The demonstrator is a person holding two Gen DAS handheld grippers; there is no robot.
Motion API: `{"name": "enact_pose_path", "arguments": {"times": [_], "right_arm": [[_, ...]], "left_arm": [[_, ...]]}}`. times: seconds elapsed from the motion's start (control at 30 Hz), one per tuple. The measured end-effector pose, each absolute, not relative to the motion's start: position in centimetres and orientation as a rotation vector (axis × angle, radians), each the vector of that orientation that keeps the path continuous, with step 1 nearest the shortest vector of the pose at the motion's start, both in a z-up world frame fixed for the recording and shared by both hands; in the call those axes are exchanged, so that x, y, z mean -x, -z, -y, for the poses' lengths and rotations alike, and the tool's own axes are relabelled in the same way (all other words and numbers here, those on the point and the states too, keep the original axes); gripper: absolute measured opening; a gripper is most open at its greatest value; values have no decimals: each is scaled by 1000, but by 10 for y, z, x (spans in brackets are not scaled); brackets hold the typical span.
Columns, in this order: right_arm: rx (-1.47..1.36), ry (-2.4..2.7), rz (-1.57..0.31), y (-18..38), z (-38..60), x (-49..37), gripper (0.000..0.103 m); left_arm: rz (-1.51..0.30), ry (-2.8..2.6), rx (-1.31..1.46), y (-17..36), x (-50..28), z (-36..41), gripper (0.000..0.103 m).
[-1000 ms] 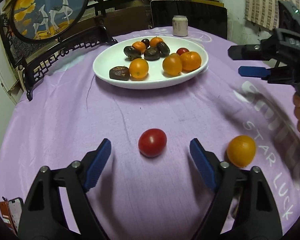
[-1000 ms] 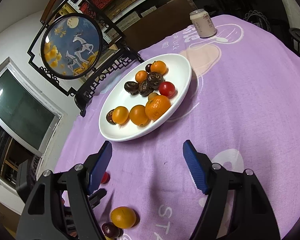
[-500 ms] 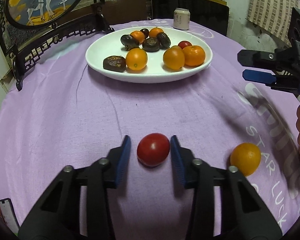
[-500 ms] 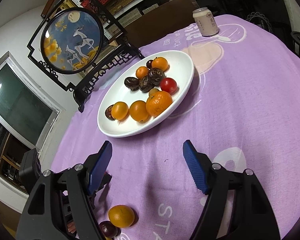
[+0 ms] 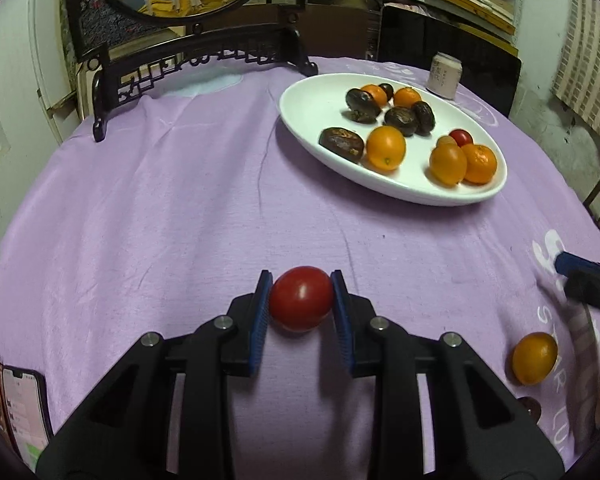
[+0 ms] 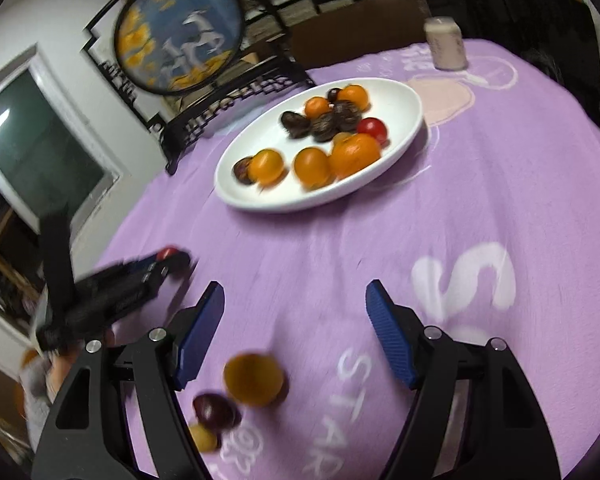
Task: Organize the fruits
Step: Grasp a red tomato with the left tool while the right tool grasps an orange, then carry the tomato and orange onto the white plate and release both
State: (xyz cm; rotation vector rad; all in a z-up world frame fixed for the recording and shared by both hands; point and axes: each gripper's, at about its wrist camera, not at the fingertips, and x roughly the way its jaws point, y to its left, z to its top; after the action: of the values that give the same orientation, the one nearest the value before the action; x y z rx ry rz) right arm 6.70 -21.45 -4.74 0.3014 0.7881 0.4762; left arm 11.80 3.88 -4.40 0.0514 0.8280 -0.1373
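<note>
My left gripper (image 5: 301, 300) is shut on a red tomato (image 5: 301, 298), its blue pads against both sides, just above the purple cloth. The white oval plate (image 5: 308, 100) at the back right holds several oranges, dark fruits and a small red tomato. My right gripper (image 6: 294, 338) is open and empty above the cloth. Below it lie an orange (image 6: 253, 378), a dark fruit (image 6: 213, 410) and a small yellow fruit (image 6: 203, 436). The orange also shows in the left wrist view (image 5: 534, 357). In the right wrist view the plate (image 6: 404, 96) sits ahead.
A black carved stand with a round deer painting (image 5: 188, 0) stands at the table's back. A drink can (image 5: 444, 76) stands behind the plate. A phone in a brown case (image 5: 20, 412) lies at the near left edge. The right wrist view is motion-blurred.
My left gripper has closed from wide open onto the red tomato and turned so the plate sits to the right. My right gripper has dropped and tilted toward the loose fruits near the front.
</note>
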Motion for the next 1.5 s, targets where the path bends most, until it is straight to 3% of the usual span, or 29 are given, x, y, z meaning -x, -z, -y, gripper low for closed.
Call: {"name": "enact_pose_path", "arguments": {"times": [0.27,0.4,0.57,0.63,0.7,0.9,1.2,1.5], "right_arm": [[-159,-542,-802,56,185,-38,69],[-165,-552,-839,62,183,-43,48],[-163,-568,-882,68,179,-46,47],[-184,-567,-897,71,182,-48,38],[-221,-573,-901,72,187,-50,36],[-237,-476,-806,60,206,-49,36],[-204,-462,-874,70,200,-60,36],[-217,-440,-779,25,220,-86,36]], "left_arm": [[-851,143,-69,51,-118,-34,30],[-853,140,-78,52,-118,-32,30],[-854,140,-81,52,-119,-32,30],[-854,140,-80,52,-119,-31,30],[-855,139,-83,53,-118,-31,30],[-848,152,-87,52,-115,-29,30],[-823,188,-149,49,-102,-10,32],[-735,208,-52,-2,-135,-15,29]]}}
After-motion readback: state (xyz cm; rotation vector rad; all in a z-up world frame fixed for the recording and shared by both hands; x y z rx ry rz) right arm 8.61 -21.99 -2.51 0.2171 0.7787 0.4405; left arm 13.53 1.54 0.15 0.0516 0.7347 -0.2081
